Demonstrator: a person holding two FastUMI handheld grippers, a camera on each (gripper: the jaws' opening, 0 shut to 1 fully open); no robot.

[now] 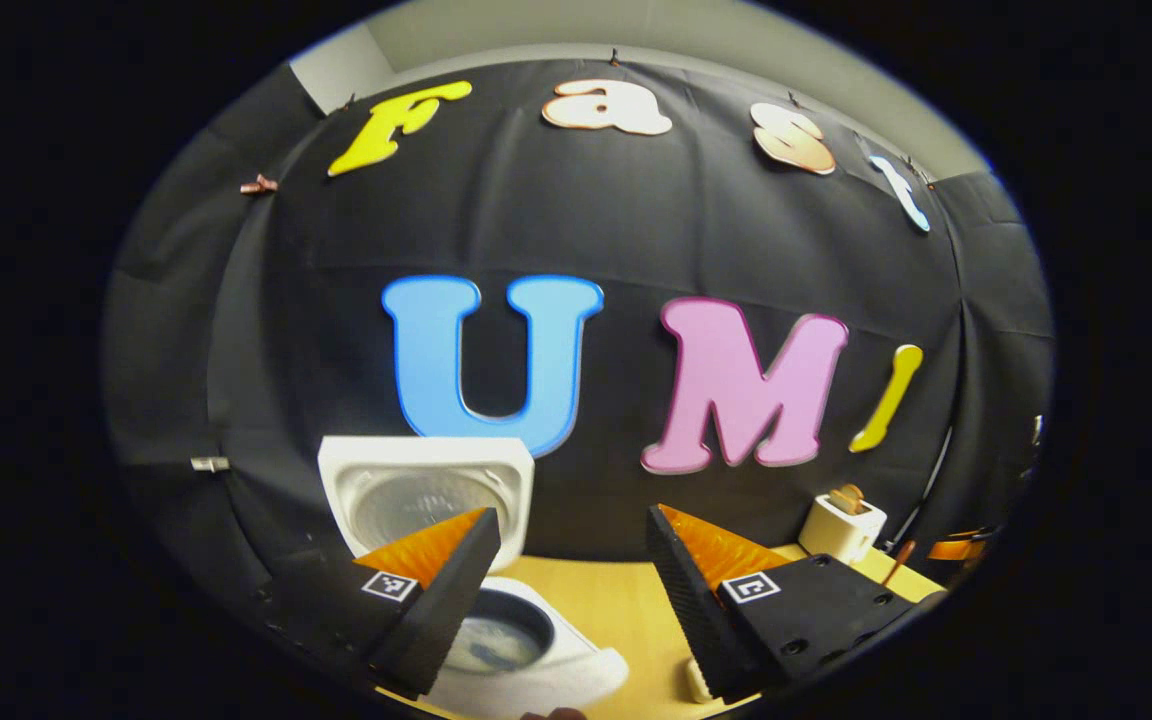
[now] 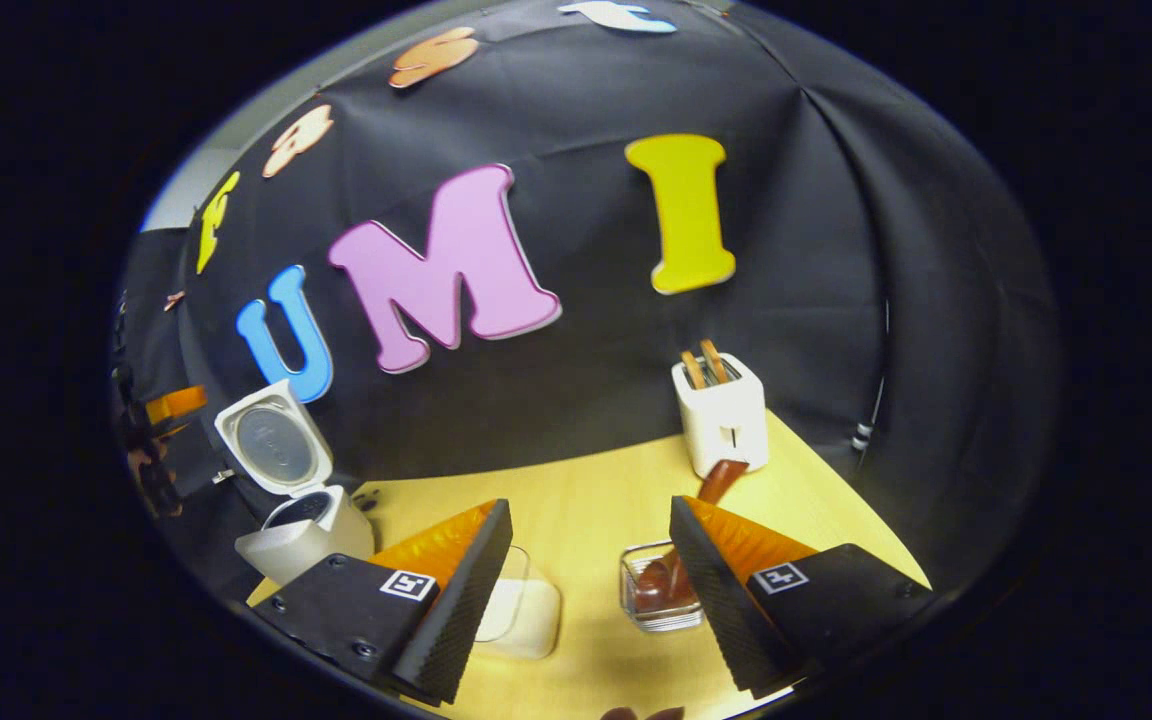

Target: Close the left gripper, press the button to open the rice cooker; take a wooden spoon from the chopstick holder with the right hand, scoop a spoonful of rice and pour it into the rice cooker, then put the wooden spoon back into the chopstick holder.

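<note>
The rice cooker already stands with its lid up, so the button step looks finished, and the step in hand is to fetch the wooden spoon with your right hand. In the right gripper view the spoon leans in a small clear holder on the yellow table, its handle rising toward the white toaster behind it. The right gripper has its fingers wide apart and holds nothing; the holder sits just beside the inner face of one finger, and I cannot tell if they touch. A clear container of white rice is near the other finger. For the next move, bring the open fingers around the spoon handle before you close them. In the left gripper view your left gripper is also spread open and empty, above the open cooker pot
</note>
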